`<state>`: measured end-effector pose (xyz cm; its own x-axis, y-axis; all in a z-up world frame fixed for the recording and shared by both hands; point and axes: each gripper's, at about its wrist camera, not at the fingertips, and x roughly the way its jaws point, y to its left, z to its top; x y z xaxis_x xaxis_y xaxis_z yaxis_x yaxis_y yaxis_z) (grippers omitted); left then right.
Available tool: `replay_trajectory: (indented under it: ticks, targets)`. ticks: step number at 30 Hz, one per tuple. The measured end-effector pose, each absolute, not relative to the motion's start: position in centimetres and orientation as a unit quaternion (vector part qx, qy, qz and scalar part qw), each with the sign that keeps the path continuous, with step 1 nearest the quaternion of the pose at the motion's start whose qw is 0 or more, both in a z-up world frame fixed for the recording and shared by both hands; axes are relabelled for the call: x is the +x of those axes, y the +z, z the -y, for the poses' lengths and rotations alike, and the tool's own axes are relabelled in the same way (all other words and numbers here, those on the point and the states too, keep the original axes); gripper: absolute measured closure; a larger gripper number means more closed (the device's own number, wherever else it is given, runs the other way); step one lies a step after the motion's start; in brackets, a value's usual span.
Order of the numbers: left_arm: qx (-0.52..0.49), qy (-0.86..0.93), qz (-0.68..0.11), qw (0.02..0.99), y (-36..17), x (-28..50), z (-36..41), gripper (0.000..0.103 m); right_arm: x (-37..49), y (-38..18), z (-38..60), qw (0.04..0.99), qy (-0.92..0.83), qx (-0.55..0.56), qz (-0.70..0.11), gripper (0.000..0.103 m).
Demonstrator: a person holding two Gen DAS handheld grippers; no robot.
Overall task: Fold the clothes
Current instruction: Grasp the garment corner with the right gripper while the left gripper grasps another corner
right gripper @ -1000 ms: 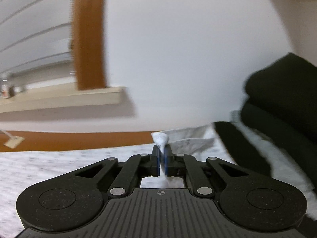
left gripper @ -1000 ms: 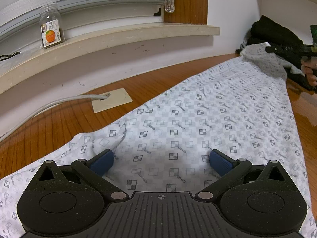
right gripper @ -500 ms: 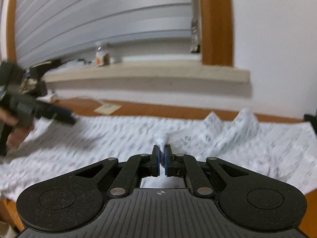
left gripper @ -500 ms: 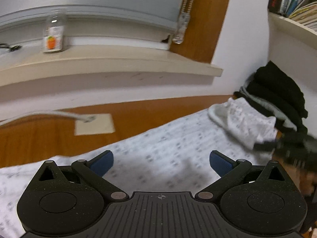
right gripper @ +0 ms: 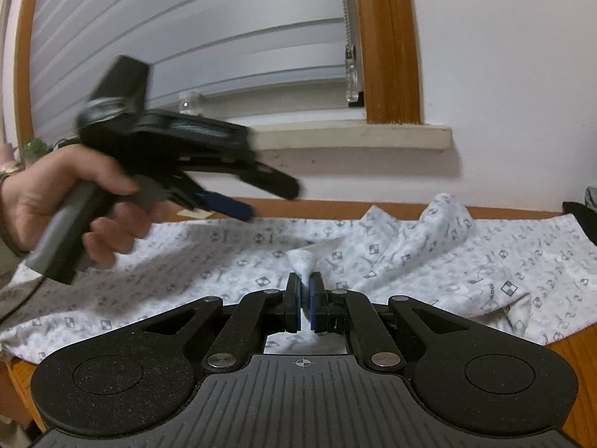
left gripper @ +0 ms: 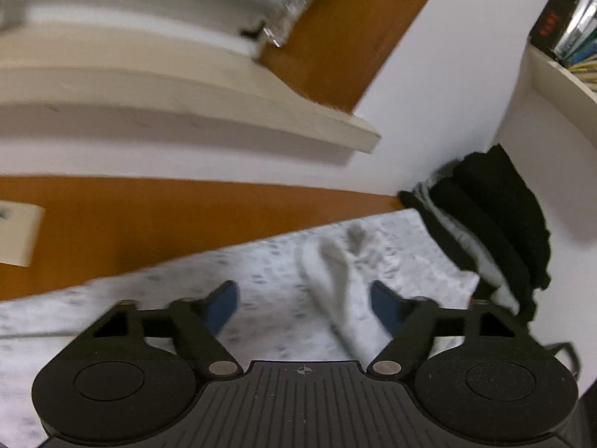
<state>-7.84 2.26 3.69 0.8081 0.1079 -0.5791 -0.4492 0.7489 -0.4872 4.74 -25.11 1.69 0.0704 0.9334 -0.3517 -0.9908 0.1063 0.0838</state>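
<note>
While right tongs [right gripper: 305, 300] pinch garment [right gripper: 410, 257], left tongs [left gripper: 304, 298] gape.

Window sill [right gripper: 354, 136] — blinds [right gripper: 186, 30] — books [left gripper: 574, 33]

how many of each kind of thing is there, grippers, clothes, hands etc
grippers: 2 (left gripper, open above the cloth; right gripper, shut on the cloth)
patterned white cloth: 1
dark clothes pile: 1, pieces inside cannot be told apart
hands in view: 1 (hand holding the left gripper)
total: 5
</note>
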Motion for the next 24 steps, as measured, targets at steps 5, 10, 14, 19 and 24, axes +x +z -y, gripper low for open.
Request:
replay_trajectory:
  ticks: [5, 10, 14, 19, 24]
  targets:
    - [-0.333, 0.147, -0.291, 0.885, 2.4, -4.0, -2.2, 0.026, 4.1, 1.6, 25.4, 0.732, 0.661, -0.093, -0.136, 0.097]
    - [-0.307, 0.162, -0.294, 0.891, 1.8, -1.8, -2.5, 0.037, 4.4, 1.5, 25.5, 0.73, 0.663, -0.081, -0.142, 0.097]
    - [-0.288, 0.171, -0.293, 0.895, 1.7, -0.9, -2.9, 0.049, 4.4, 1.5, 25.6, 0.727, 0.666, -0.076, -0.145, 0.097]
    - [-0.267, 0.161, -0.28, 0.908, 3.1, -2.1, -2.7, 0.099, 4.3, 1.6, 25.5, 0.73, 0.664, -0.078, -0.139, 0.097]
    - [-0.247, 0.148, -0.259, 0.922, 5.4, -4.6, -2.4, 0.099, 3.2, 2.4, 25.5, 0.726, 0.672, -0.072, -0.13, 0.097]
